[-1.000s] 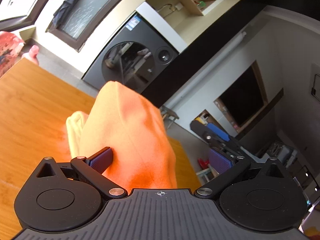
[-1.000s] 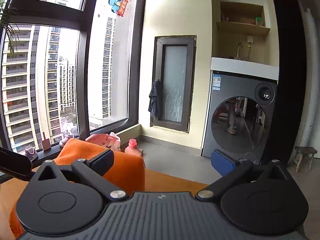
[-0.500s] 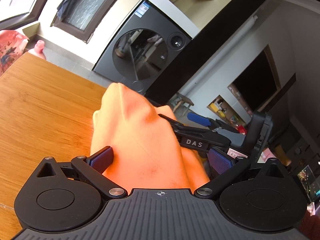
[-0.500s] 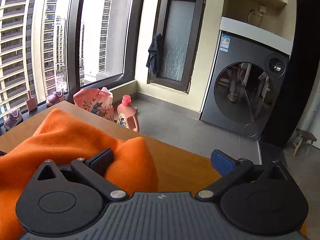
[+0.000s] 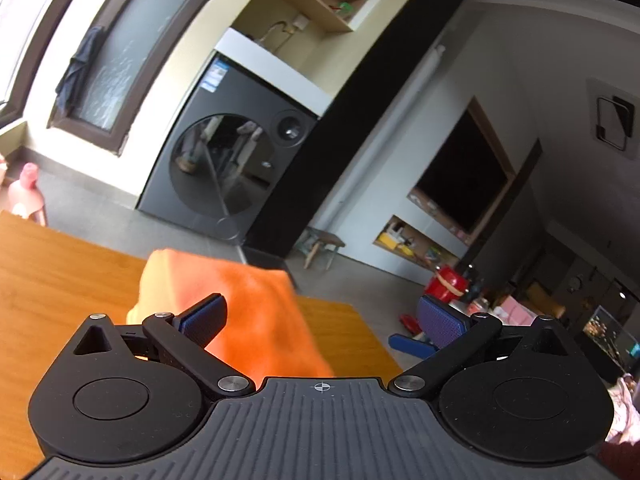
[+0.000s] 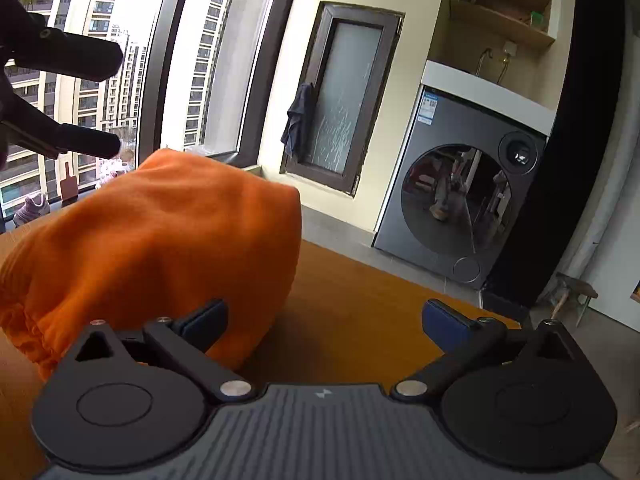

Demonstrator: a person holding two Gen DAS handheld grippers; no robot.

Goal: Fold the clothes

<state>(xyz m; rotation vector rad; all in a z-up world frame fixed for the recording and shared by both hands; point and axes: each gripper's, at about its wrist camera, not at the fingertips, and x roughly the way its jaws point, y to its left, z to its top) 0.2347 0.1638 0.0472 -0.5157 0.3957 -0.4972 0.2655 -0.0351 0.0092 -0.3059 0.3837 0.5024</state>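
An orange garment [image 5: 256,312] lies bunched in a heap on the wooden table [image 5: 60,280]. My left gripper [image 5: 324,320] is open, its left finger in front of the cloth and its right finger clear of it. In the right wrist view the same orange garment [image 6: 168,240] rises as a mound at the left. My right gripper [image 6: 326,320] is open, with its left finger against the cloth's near edge. The left gripper's black fingers [image 6: 80,56] show above the garment at the upper left.
The wooden table [image 6: 360,300] ends just beyond the garment; past its edge is grey floor and a dark washing machine [image 6: 460,208]. A pink bottle [image 5: 28,196] stands off the table's far left. A small stool [image 5: 324,244] and red toys [image 5: 448,284] are on the floor.
The garment has dropped lower in the left wrist view and now sits as a heap on the table. The right gripper has gone out of the left view. Both grippers stay open.
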